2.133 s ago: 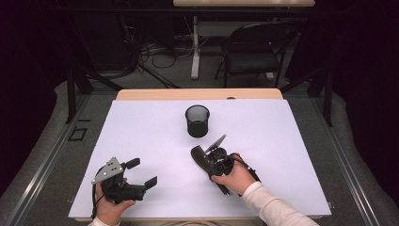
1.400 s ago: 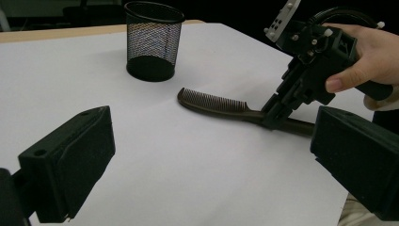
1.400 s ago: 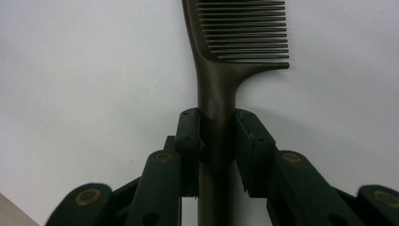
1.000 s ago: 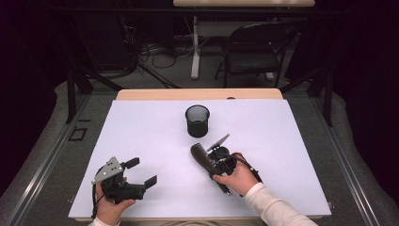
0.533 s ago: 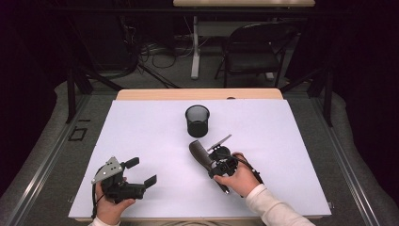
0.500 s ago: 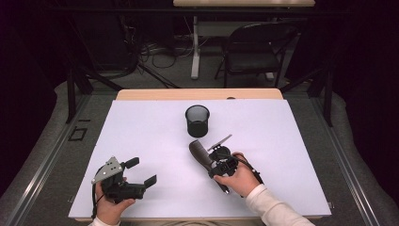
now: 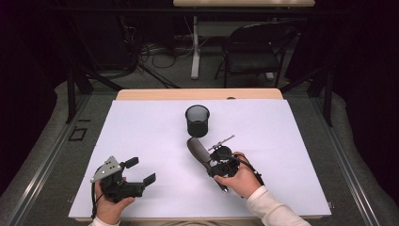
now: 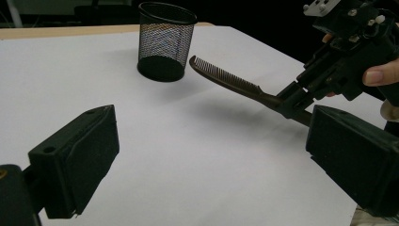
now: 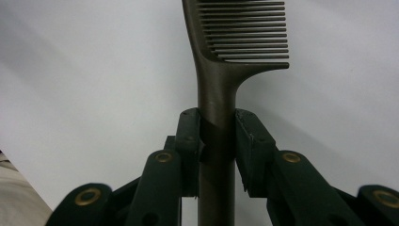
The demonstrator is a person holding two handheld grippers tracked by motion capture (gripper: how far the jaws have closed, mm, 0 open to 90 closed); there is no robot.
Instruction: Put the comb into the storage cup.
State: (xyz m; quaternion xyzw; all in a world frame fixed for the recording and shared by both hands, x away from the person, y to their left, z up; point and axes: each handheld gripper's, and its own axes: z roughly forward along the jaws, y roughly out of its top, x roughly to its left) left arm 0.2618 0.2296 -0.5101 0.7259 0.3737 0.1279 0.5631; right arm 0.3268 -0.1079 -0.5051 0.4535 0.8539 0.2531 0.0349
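Note:
A dark brown comb (image 7: 197, 149) hangs just above the white table cover (image 7: 282, 141), near the middle. My right gripper (image 7: 212, 163) is shut on its handle, and the toothed end points at a black mesh cup (image 7: 197, 120) standing upright a short way behind. In the right gripper view the comb handle (image 9: 216, 94) runs up between the two pads of the right gripper (image 9: 217, 141). My left gripper (image 7: 140, 170) rests at the front left, open and holding nothing. The left gripper view has the left gripper (image 8: 211, 160) wide apart, with the comb (image 8: 230, 82), the cup (image 8: 164, 42) and the right gripper (image 8: 339, 56) beyond.
The white cover spreads wide on both sides of the cup. A wooden table edge (image 7: 197, 94) runs along the back. Behind the table stand a black folding chair (image 7: 254, 52) and cables on the floor (image 7: 150, 52).
My right gripper has shifted the comb slightly left, its toothed end a little nearer the cup. The left gripper has stayed put.

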